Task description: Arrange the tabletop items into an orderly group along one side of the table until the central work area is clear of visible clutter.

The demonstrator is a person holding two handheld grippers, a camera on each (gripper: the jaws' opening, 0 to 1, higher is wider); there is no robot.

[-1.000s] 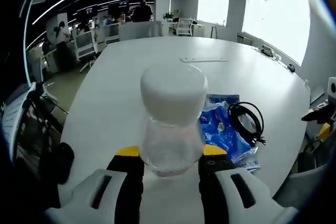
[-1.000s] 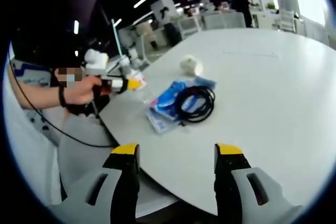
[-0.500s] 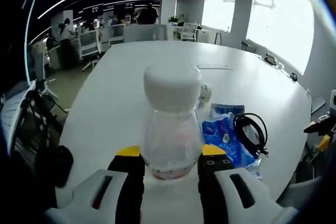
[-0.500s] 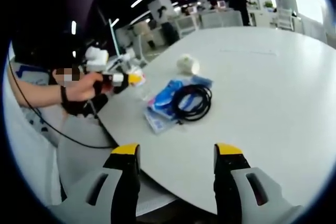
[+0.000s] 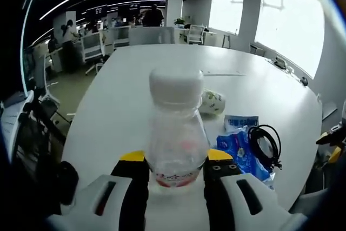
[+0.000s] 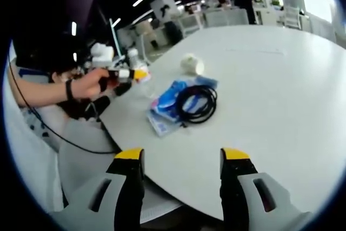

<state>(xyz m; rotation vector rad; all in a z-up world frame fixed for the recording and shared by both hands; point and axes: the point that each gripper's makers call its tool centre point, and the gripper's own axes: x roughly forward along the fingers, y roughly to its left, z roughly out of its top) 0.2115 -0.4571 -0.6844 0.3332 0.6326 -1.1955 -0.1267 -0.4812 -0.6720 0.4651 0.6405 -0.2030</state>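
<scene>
The left gripper (image 5: 168, 162) is clamped on the clear bottle (image 5: 176, 128) upright between its jaws above the worktop (image 5: 135, 79), while the right gripper (image 6: 183, 160) hangs spread apart.

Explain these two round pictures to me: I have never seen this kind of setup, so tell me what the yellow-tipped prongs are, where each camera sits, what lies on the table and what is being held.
No robot here: a person holds a hand-operated claw in each hand, and a fisheye camera rides on each one, looking forward along its two yellow-tipped prongs.

In the left gripper view, the left claw is closed on a clear plastic bottle with a white cap, held over the near edge of a big white table. Beyond it lie a crumpled white wad, a blue packet and a coiled black cable resting on the packet.

In the right gripper view, the right claw is open and empty, held off the table's edge. From there you see the same wad, packet and cable, and on the left the person's hand with the other claw.
</scene>
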